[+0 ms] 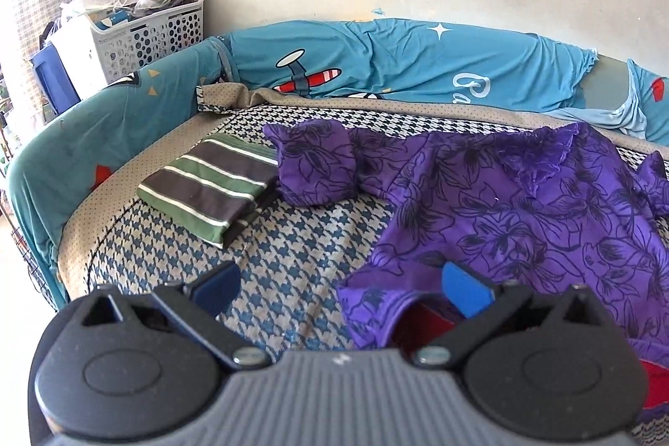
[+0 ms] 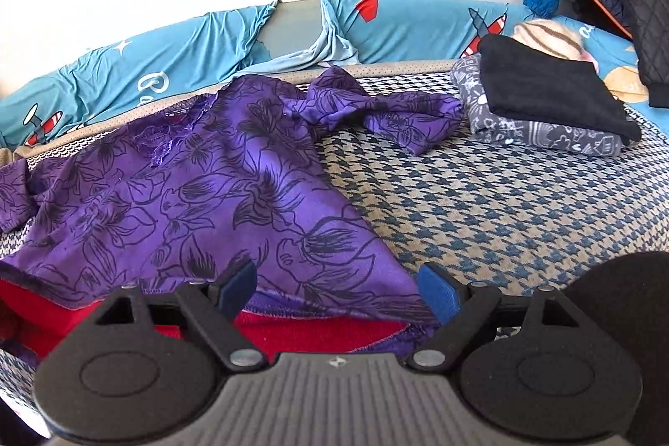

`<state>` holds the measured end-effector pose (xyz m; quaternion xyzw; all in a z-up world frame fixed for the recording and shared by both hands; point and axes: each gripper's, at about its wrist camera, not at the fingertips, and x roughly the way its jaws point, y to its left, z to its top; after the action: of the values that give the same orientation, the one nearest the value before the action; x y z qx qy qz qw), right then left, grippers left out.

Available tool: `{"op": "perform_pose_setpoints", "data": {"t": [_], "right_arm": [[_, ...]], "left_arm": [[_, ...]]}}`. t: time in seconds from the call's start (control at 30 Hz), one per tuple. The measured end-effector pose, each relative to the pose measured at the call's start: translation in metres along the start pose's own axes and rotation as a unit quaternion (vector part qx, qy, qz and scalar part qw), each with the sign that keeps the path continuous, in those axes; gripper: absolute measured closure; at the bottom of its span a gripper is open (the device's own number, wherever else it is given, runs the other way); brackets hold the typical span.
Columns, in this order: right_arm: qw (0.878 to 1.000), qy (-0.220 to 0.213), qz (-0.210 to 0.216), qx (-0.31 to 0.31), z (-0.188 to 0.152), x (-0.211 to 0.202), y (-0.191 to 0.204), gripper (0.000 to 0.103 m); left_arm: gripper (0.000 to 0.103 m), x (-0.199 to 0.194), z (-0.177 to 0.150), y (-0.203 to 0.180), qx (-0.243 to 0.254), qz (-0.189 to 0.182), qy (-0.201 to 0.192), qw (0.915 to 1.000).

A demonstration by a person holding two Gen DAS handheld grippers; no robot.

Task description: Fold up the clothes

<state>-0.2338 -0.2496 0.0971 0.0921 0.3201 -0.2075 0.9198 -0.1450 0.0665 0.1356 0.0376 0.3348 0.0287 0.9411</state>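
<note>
The blue bed bumper cover (image 1: 418, 70) bears cursive white lettering, only partly legible, starting "Pa"; nothing else reads.

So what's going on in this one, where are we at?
A person with a handheld gripper in each hand is folding clothes on a bed. A purple floral dress lies spread out and unfolded on the houndstooth bedcover. The left gripper and right gripper are both open, near its lower hem, gripping nothing. A folded green striped garment lies off to one side; a folded grey patterned piece with a black one on top lies to the other.
</note>
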Motion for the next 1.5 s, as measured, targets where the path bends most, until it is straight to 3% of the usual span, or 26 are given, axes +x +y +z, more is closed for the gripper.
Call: {"op": "perform_pose_setpoints", "data": {"t": [0.27,0.5,0.67,1.03,1.3,1.5], "right_arm": [[0.999,0.012,0.008,-0.038,0.015,0.037,0.030,0.019],[0.995,0.047,0.021,-0.081,0.004,0.060,0.048,0.019],[0.990,0.076,0.069,-0.097,-0.007,0.053,0.051,0.019],[0.958,0.145,0.204,-0.139,-0.039,0.032,0.066,0.019],[0.945,0.158,0.248,-0.145,-0.046,0.026,0.077,0.019],[0.918,0.147,0.320,-0.182,-0.050,0.018,0.104,0.019]], "left_arm": [[0.000,0.033,0.001,-0.012,0.027,-0.003,0.031,0.9991],[0.000,0.062,-0.001,-0.020,0.052,-0.006,0.064,0.9966],[0.000,0.082,-0.002,-0.026,0.070,-0.008,0.087,0.9937],[0.000,0.073,-0.009,0.000,0.051,-0.017,0.102,0.9933],[0.000,0.070,-0.004,0.007,0.042,-0.022,0.097,0.9941],[0.000,0.069,0.007,0.012,0.039,-0.024,0.087,0.9952]]}}
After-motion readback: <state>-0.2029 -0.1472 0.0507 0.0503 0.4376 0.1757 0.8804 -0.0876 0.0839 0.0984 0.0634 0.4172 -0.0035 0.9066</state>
